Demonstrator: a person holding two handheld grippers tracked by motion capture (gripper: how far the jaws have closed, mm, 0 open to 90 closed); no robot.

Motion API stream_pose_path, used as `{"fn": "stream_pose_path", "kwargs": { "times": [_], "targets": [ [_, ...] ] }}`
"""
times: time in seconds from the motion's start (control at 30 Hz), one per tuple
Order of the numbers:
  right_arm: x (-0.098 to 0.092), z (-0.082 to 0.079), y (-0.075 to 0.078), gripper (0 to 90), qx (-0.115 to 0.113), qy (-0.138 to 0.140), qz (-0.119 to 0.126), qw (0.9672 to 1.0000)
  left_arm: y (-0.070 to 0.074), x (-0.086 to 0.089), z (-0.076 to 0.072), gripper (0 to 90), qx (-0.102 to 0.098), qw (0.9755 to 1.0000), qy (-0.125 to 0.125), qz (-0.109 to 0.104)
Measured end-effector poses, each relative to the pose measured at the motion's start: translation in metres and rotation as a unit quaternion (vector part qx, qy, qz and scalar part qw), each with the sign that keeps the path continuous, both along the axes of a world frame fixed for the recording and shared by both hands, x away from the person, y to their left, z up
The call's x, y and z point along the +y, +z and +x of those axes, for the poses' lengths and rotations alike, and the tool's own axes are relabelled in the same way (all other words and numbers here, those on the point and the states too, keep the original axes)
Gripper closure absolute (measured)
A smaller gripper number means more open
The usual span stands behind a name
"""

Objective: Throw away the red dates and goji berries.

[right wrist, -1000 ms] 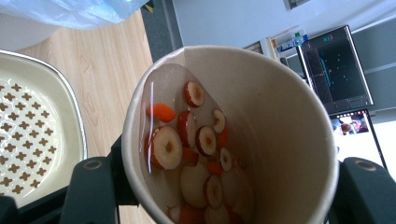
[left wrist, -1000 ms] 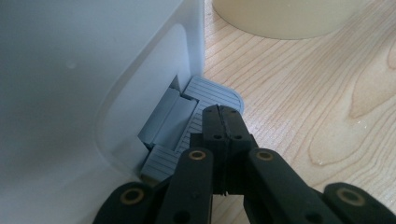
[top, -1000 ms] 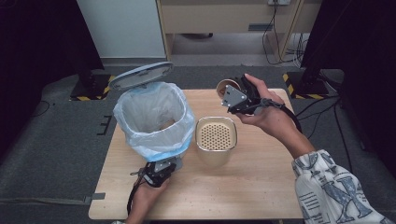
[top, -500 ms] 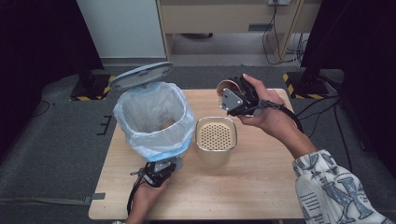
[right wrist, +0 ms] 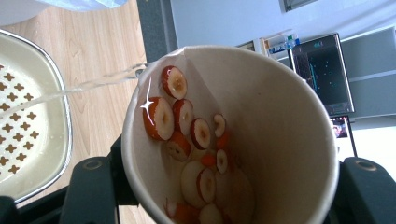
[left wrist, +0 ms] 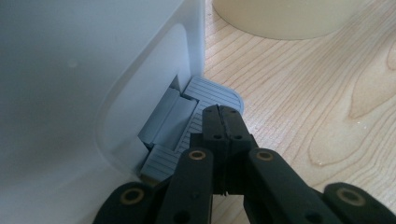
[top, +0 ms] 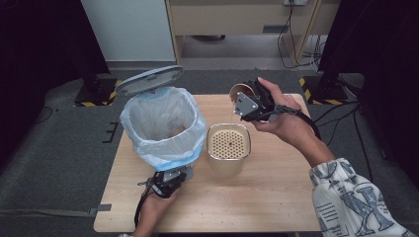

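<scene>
The right gripper [top: 248,98] clasps the tilted cup [right wrist: 233,135] above the strainer [top: 228,141]; keep the tilt gentle so only liquid runs and slices stay in. The left gripper [left wrist: 222,122], clenched, seemingly presses the bin pedal [left wrist: 205,100] beside the strainer.

place: lab or test room | signs: lone wooden bench [top: 276,207] on grey carpet [top: 54,163]; black curtains [top: 380,39]; loose cables [top: 296,34]; hazard-striped stand feet [top: 311,89]; monitor [right wrist: 322,70]

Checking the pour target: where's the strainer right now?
High view: strainer sits mid-table, just right of the bin, below the tilted paper cup.
</scene>
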State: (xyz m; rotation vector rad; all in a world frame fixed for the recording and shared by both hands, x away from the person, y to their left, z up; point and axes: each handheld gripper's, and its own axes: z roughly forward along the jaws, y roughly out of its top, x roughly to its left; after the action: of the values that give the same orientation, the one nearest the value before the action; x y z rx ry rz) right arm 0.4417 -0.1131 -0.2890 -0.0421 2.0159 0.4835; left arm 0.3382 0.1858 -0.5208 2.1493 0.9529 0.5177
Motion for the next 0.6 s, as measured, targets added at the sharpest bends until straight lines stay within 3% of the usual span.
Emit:
{"fn": "stream_pose_path", "kwargs": {
  "times": [0.6],
  "targets": [
    [-0.0055,-0.0001,0.0035,34.9,-0.003,-0.003,0.006,1.0,-0.0001,0.0001,0.0001,89.4,0.0,1.0,-0.001,0.0]
  ]
}}
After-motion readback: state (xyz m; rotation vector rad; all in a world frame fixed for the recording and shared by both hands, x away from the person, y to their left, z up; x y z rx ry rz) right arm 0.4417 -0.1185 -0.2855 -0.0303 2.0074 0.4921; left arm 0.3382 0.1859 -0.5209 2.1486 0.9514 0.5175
